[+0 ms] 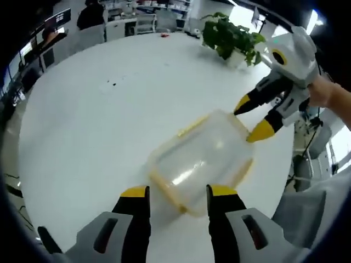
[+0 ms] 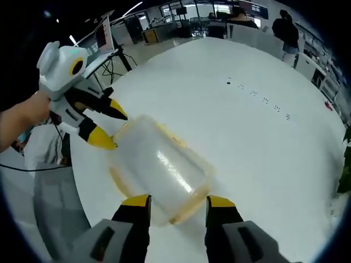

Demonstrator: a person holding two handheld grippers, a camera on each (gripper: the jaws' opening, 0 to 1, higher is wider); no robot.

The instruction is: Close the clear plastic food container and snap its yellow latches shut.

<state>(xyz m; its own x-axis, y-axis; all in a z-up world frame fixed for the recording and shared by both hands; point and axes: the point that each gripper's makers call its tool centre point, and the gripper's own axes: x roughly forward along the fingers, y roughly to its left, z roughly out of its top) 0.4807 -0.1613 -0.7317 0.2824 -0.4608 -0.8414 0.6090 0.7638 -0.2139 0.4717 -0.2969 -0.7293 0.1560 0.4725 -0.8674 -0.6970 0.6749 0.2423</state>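
Office room in back, desks, monitors and seated people along the far edge; big round white table (image 1: 109, 109) takes the foreground. Green leafy potted plant (image 1: 230, 35) sits on the table's far side in the left gripper view.

Clear plastic rectangular food container with yellow latches and yellow rim seal (image 1: 200, 161) rests on the table near its edge, between the two grippers. Looks empty, nothing visible through the walls, though the plastic is cloudy and glare hides part of the inside. Lid seems to sit on the body; can't tell whether the latches are snapped down.

Left gripper (image 1: 178, 192), grey body with black fingers and yellow tips: jaws spread, one tip on each side of the container's near end, close to it, contact unclear. From the right gripper view the same left gripper (image 2: 109, 126) comes in from the left, held by a hand (image 2: 24, 118), tips apart right at the container's (image 2: 159, 170) far corner.

Right gripper (image 2: 178, 201): jaws spread wide, straddling the container's near end, not clamping. In the left gripper view the right gripper (image 1: 252, 118) enters from the right, its yellow tips apart at the container's far edge, lower tip touching or just beside the rim.
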